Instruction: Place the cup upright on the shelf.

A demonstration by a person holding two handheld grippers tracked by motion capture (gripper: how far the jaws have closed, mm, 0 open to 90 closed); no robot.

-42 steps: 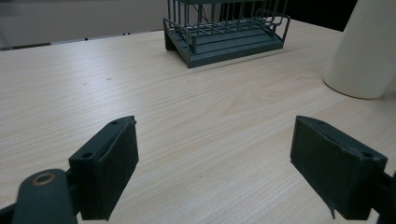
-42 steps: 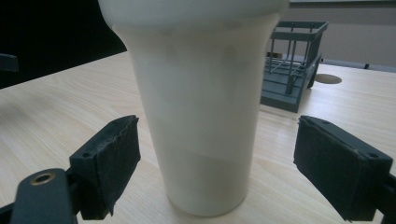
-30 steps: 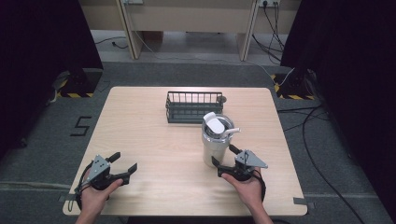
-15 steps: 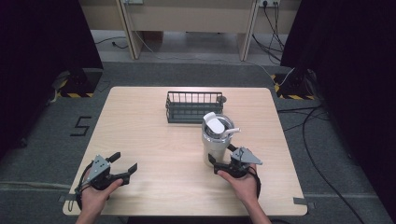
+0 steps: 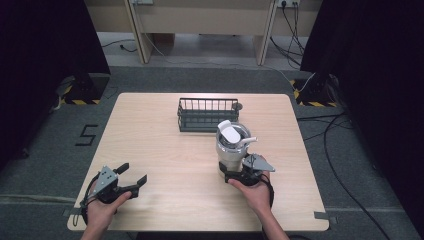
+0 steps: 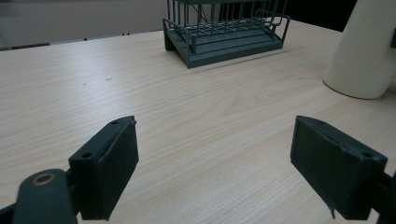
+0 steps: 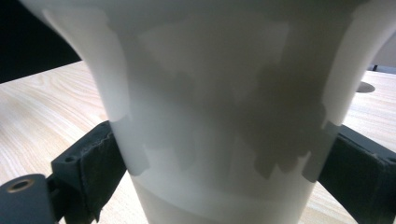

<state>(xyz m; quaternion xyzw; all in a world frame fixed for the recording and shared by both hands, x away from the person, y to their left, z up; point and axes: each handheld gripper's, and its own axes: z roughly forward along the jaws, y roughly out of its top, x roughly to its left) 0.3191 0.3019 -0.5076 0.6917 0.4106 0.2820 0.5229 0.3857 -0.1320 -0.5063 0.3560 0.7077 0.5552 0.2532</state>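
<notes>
I had the upright tumbler point(image 5: 231, 147) between my right gripper's point(image 5: 239, 174) spread jaws; my left gripper point(image 5: 131, 176) stood well apart, jaws spread, empty.

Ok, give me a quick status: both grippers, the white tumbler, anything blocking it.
Left gripper open, idle on table. Right gripper jaws flanking white tumbler at its base; contact unclear. Wire basket behind tumbler, apart. Nothing in the way.

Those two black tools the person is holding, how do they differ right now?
The left tool sits near the table's front left with its jaws spread wide over bare wood, nothing between them. The right tool has its jaws on either side of the white tumbler's lower body; whether they press it I cannot tell. Both are black, two-jawed, and held low at the table's near edge.
</notes>
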